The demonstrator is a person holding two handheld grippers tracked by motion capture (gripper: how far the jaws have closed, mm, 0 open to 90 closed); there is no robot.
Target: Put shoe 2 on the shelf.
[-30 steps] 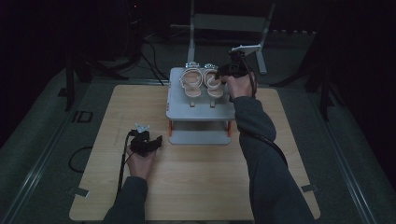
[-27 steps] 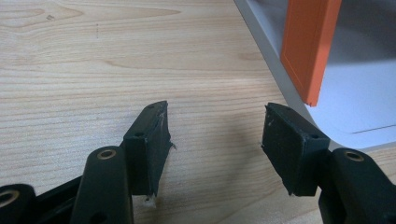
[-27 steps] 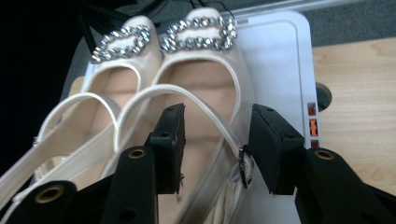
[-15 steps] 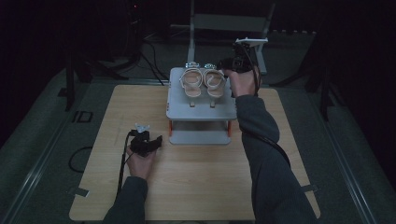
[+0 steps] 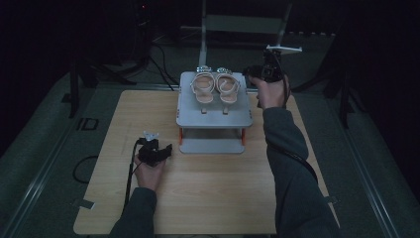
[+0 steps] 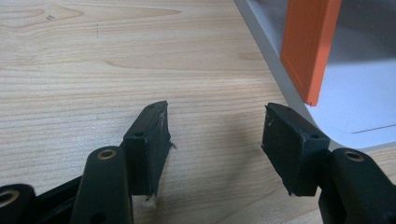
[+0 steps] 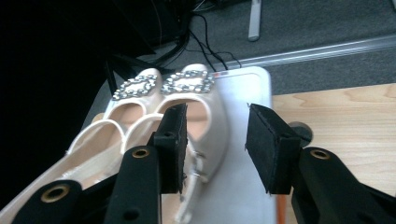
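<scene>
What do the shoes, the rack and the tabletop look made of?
Shoes: smooth cream upper, probably leather or imitation, with glinting rhinestone-like buckles. Rack: matte grey shelves, plastic or painted metal, on orange posts. Tabletop: pale wood, visible grain.

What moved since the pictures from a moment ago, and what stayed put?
The right gripper drew away from the shoes, to the right and toward the table's far side; its jaws have just been closing a little, with nothing between them. The shoes stayed on the grey stand. The left gripper stayed where it was, open.
</scene>
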